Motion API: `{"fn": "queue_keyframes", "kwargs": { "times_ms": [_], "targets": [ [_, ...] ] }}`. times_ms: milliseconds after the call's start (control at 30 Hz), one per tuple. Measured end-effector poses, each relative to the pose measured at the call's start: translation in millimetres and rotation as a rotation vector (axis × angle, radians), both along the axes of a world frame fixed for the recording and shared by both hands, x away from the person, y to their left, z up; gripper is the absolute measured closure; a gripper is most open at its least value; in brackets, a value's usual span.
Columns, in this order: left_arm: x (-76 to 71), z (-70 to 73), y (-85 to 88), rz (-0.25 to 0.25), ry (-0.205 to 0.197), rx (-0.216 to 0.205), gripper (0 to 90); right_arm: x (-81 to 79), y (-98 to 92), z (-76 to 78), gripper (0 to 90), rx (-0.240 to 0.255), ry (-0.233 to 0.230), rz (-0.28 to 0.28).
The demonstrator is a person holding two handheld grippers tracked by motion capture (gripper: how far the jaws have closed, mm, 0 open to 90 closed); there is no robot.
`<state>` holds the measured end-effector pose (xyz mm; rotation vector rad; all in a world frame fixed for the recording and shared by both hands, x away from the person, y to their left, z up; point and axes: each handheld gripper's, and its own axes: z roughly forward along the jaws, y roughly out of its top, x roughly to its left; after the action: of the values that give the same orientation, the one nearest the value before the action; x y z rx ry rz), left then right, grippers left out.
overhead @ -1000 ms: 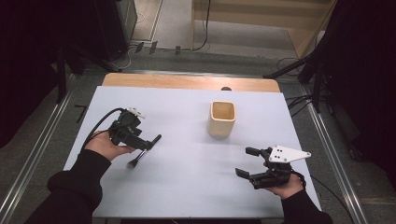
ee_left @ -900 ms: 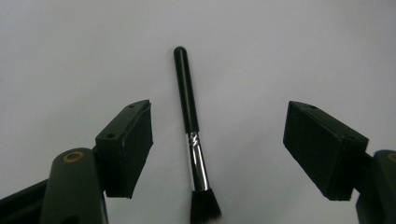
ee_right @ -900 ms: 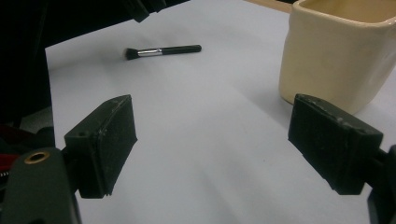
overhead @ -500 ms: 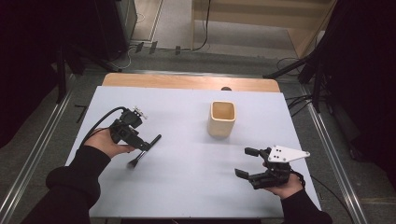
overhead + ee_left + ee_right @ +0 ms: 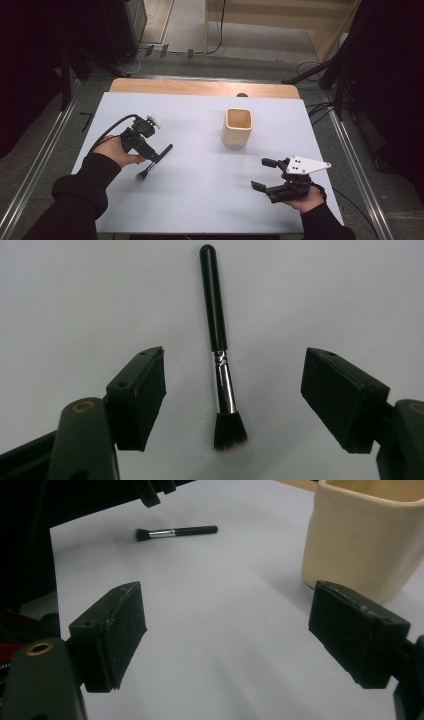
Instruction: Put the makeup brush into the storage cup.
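Over the last second my left gripper (image 5: 232, 395) barely shifted, jaws wide apart above the brush (image 5: 220, 350) lying flat on the table (image 5: 200, 200), so grasping remained ahead, while my right gripper (image 5: 267, 175) waited open.

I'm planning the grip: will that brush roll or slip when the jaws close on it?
The brush lies flat between the open left gripper. Its round, glossy handle looks apt to roll if nudged sideways, and may be slippery. It seems stiff and light; the bristles would likely give, so the handle is probably the safer grip.
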<state>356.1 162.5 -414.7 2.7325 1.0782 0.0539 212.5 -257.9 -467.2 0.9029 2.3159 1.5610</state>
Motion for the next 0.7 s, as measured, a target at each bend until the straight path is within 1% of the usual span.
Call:
{"fn": "queue_keyframes", "kwargs": {
  "times_ms": [33, 167, 200, 267, 333, 367, 433, 500, 633, 700],
  "targets": [
    [0.2, -1.8, -0.2, -0.005, 0.005, 0.009, 26.9, 0.1, -0.1, 0.0, 15.9, -0.001, 0.0, -0.001],
    [1.0, -4.2, -0.4, -0.001, 0.011, 0.017, 27.2, -0.2, 0.1, 0.2, 15.9, 0.0, 0.0, 0.0],
    [1.0, -4.2, -0.4, -0.001, 0.011, 0.017, 27.4, -0.2, 0.1, 0.2, 15.9, 0.0, 0.0, 0.0],
    [1.1, -4.8, -0.6, -0.005, -0.009, 0.016, 28.5, -0.2, 0.0, 0.2, 16.1, 0.0, 0.0, 0.001],
    [1.5, -6.6, -0.7, 0.001, -0.005, 0.008, 29.4, -0.2, 0.1, 0.2, 16.5, 0.001, 0.001, 0.003],
    [1.9, -8.7, -0.9, -0.004, 0.004, 0.016, 29.4, 0.0, 0.2, 0.2, 16.5, 0.001, 0.0, 0.002],
    [2.2, -11.5, -1.2, -0.008, 0.012, 0.019, 29.4, 0.1, 0.4, 0.1, 16.5, 0.001, 0.001, 0.003],
    [1.6, -14.0, -2.3, 0.002, 0.014, 0.014, 29.3, 0.2, 0.4, 0.0, 16.5, -0.001, 0.001, 0.003],
    [1.9, -17.2, -2.4, -0.004, 0.017, 0.02, 29.0, 0.4, 0.1, 0.0, 16.5, -0.002, 0.0, -0.003],
    [1.7, -20.2, -2.5, -0.001, 0.008, 0.016, 29.3, 0.3, 0.0, 0.1, 16.5, -0.001, 0.0, -0.003]
  ]
}}
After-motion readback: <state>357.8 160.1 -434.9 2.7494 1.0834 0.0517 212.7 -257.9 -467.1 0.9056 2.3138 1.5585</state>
